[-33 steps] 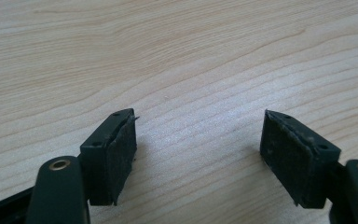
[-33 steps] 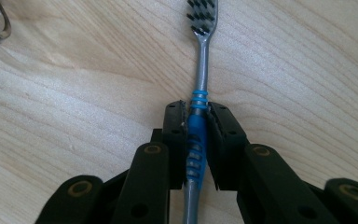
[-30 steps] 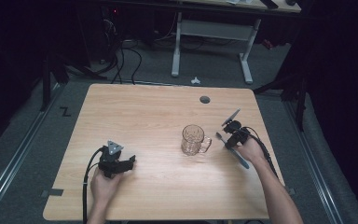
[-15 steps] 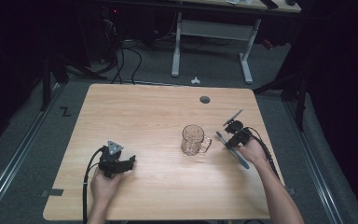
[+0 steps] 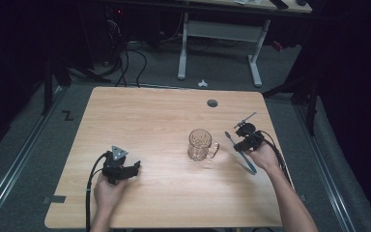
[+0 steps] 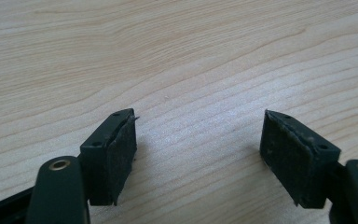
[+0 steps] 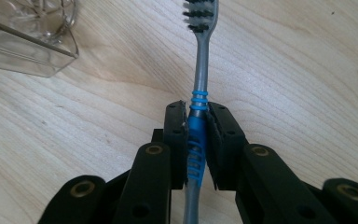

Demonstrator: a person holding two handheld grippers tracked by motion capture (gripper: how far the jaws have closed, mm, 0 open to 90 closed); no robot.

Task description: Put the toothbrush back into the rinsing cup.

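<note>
Near edge of the wooden counter (image 5: 174, 116): two forearms come in from the bottom. The left hand (image 5: 107, 191) holds the left hand-held gripper (image 6: 198, 156) low over the near-left part of the counter, a grey three-cornered plate on top and a black cable trailing toward the near edge. In the left gripper view its two padded jaws stand well apart, with bare wood grain between them and nothing held.

Toward the right edge, mid-depth: the right hand (image 5: 263, 157) holds the right hand-held gripper (image 7: 196, 140). Its jaws are pressed together on the blue grip of a toothbrush (image 7: 200, 70), clamped on either side. The grey neck and dark bristle head stick out past the jaw tips, just above the wood; the handle runs back between the jaws.

Just left of that gripper: a clear glass mug (image 5: 200, 145), upright, right of the counter's middle, handle turned toward the right hand. Mug and toothbrush are apart.

Far edge: a small round dark hole (image 5: 212, 103) in the counter.
</note>
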